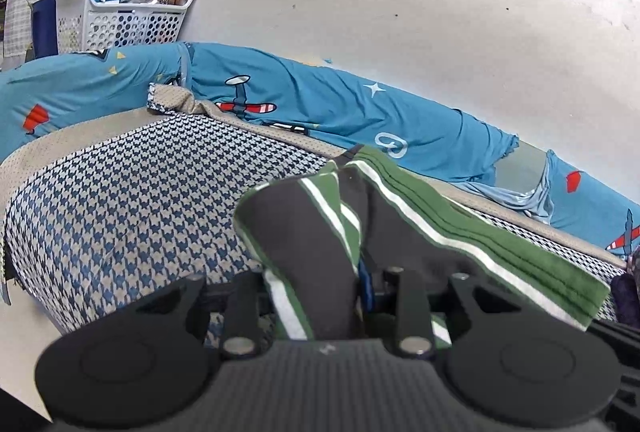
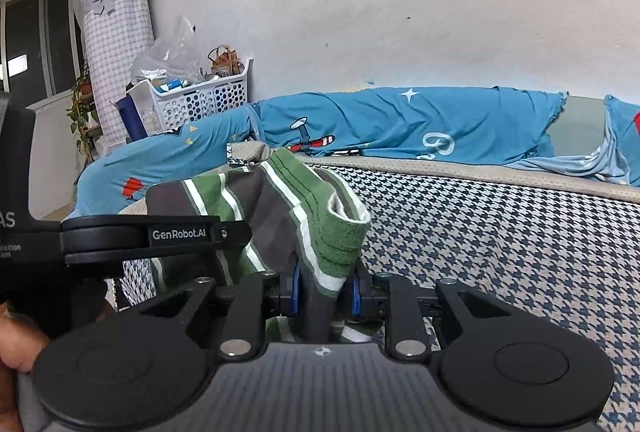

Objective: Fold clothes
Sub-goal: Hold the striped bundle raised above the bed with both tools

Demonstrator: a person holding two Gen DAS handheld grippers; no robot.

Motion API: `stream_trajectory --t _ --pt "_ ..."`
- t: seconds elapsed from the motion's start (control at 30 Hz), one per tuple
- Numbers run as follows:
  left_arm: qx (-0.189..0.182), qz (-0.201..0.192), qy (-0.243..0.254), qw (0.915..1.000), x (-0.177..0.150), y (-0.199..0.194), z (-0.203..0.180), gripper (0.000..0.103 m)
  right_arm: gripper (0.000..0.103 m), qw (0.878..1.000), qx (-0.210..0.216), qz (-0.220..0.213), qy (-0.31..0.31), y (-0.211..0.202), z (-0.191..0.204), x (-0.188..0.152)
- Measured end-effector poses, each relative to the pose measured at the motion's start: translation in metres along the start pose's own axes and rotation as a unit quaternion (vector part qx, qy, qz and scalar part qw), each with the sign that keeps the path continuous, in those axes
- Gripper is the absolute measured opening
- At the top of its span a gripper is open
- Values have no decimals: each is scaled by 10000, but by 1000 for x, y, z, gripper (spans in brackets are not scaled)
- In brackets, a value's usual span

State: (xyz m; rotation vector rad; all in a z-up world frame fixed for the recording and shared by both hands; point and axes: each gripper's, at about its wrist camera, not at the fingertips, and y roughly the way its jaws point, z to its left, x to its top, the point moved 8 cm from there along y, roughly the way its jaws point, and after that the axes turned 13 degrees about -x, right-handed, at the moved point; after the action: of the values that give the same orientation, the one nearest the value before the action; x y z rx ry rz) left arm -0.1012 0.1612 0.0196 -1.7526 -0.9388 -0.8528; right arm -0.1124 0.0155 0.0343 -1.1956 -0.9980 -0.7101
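Left wrist view: the left gripper [image 1: 362, 282] has its fingers closed on a bunched part of the striped knit garment in dark grey, green and white [image 1: 400, 216]; the cloth rises out of the narrow gap between the fingers and spreads up and to the right, its green ribbed edge with a white stripe hanging free in the air; beneath it lies the bed with the blue-and-beige houndstooth cover [image 1: 120, 199], and behind that a rumpled blue sheet printed with aeroplanes and stars [image 1: 340, 107] runs along the white wall; a white perforated plastic basket [image 1: 132, 19] stands in the far corner.

Right wrist view: the right gripper [image 2: 324, 292] is likewise clamped on the same garment [image 2: 280, 207], its blue-padded fingers drawn in against a fold of green ribbing and grey cloth; the left gripper [image 2: 232, 232] reaches in from the left side, its arm marked with a maker's name, gripping the garment close by; the cloth is therefore held up between the two, clear of the bed [image 2: 500, 232], sagging in loose folds.

As for progress, the garment is gathered and crumpled, not laid flat or squared; no neat fold shows; whether it is being lifted for spreading or carried mid-fold, the pictures do not settle; no folded pile is in sight.
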Motion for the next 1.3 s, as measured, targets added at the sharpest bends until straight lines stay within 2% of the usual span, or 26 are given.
stream_trajectory --t 0.87,1.3 --pt "315 82 -321 9990 4 20 46 28 23 9992 151 233 -285 45 31 1" --pt "464 -10 -176 9988 21 28 58 28 23 9992 198 172 -306 60 40 13"
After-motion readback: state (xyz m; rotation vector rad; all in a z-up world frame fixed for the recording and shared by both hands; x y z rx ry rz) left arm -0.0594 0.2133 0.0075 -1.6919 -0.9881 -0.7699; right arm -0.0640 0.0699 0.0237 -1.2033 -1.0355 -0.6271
